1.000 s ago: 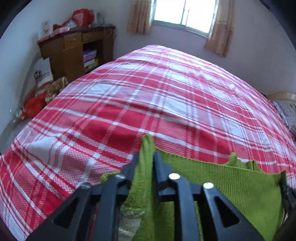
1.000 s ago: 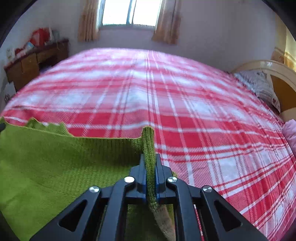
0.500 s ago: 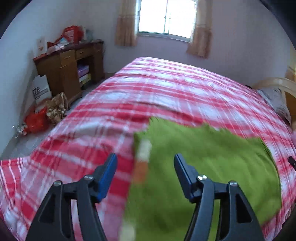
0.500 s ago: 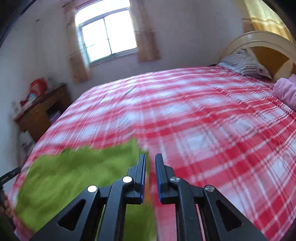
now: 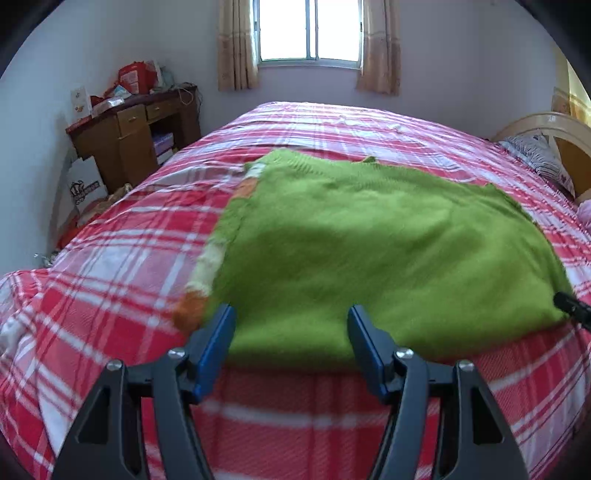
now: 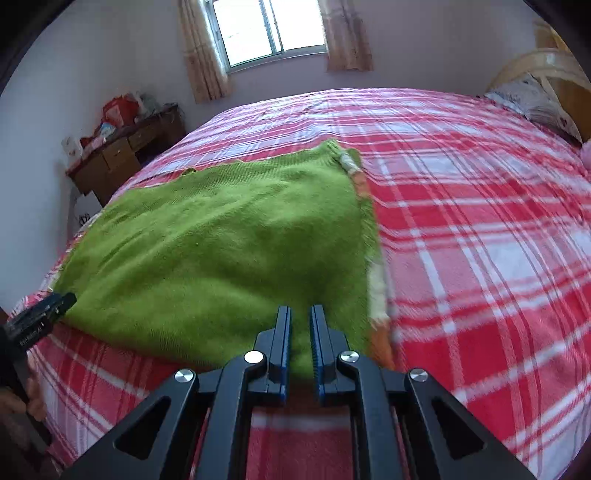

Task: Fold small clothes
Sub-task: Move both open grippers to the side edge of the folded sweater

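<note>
Left wrist view shows a green knit cloth (image 5: pixel 388 251) lying flat on the bed (image 5: pixel 110 258). It has a strip of orange and pale patches along one side edge. The cloth sits near the front edge of the bed, on a red and white checked cover.

The left hand-held gripper (image 5: pixel 291 325) is let go. Its jaws have just been opening, and now they stand wide apart. The front edge of the cloth shows in the gap between them, but the blue pads do not press on it.

The right hand-held gripper (image 6: pixel 299 314) is closed up tight, with only a thin slit between its jaws. Green cloth shows behind the slit, but nothing is pinched in it. It hangs just in front of the cloth's near edge, close to the patchy strip. In the right wrist view the tip of the left hand-held gripper pokes in at the cloth's far left corner.

Farther away, a pillow (image 6: pixel 535 103) lies at the head of the bed. A brown desk (image 5: pixel 136 136) with red things on top stands by the wall. A window (image 5: pixel 310 29) with curtains is behind the bed.
</note>
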Motion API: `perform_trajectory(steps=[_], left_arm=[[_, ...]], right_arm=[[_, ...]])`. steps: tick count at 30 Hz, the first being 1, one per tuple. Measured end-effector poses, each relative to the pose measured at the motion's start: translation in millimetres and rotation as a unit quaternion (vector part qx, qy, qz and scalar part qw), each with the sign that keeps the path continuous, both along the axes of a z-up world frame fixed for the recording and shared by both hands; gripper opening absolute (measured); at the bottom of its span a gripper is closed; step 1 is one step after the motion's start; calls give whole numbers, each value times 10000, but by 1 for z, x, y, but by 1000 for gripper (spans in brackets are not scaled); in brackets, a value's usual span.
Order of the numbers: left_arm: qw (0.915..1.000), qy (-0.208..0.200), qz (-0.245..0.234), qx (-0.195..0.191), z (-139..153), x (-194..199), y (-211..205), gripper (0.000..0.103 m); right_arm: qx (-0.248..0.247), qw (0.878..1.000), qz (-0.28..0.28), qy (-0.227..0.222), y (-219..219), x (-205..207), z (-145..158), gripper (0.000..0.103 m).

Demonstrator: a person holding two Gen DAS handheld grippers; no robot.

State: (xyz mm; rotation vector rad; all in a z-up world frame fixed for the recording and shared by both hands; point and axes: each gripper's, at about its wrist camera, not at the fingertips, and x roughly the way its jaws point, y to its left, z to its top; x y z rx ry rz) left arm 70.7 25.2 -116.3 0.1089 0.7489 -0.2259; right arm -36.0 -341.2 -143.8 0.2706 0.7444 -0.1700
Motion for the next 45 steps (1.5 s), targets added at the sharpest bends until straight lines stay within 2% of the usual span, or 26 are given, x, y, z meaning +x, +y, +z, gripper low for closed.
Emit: perform_trajectory(steps=[2,4,5,7,9,12,15,18,22,24,26,27,30,33,38,40,43,44,45], left_arm=[[9999,18,30,-115,-2,-8,12,70],[9996,106,202,-150,-4,-12,23,80],[9991,137,365,-192,-5,-15,32,81],[9965,158,641,-505,-4,-20,54,81],[9921,148,862,-903,1,-20,76,82],[9871,175,989,-1243,6,-11,87,82],[9855,197,839,-1461,7,-3,75,82],[9862,308,637,-1497,3,4,53,82],[9805,611,617,-1762,-15,12,43,82],[9809,424,644,-1784,-14,9,40,82],[9806,392,609,-1820,-13,14,37,82],[9792,377,646,-1885,-13,20,36,82],[9691,351,767,-2316,-15,36,38,84],[9601,305,930,-2618,-16,45,39,85],[9495,410,760,-3017,-14,70,29,83],[9489,423,835,-3015,-16,79,25,78],[9491,418,968,-2967,-17,81,24,60],[9492,429,1069,-2929,-18,81,26,45],[9485,455,1134,-2924,-19,81,28,35]], right_arm=[[-63,9999,53,-82,2,-11,-2,10],[-53,9999,52,-150,1,-18,-3,10],[-21,9998,37,-178,-1,-17,-2,10],[-15,9999,-17,-152,0,-15,0,10],[-244,9996,-127,-40,9,-16,8,10],[-435,9983,106,-376,34,-18,28,10],[-448,9953,473,-716,64,-7,48,10],[-440,9923,872,-762,95,20,53,10],[-333,9908,1262,-351,121,52,25,10],[-421,9895,1381,20,127,58,0,11],[-336,9895,1388,-202,125,51,-2,11],[-232,9898,1393,-177,121,52,-2,11],[66,9897,1411,-253,113,52,-5,11],[107,9894,1419,-282,111,53,-6,11],[311,9885,1441,-349,108,51,-8,11],[464,9876,1450,-383,104,51,-9,11],[607,9865,1458,-424,100,52,-10,11],[625,9864,1460,-433,99,52,-10,11],[639,9862,1461,-443,100,52,-10,11]])
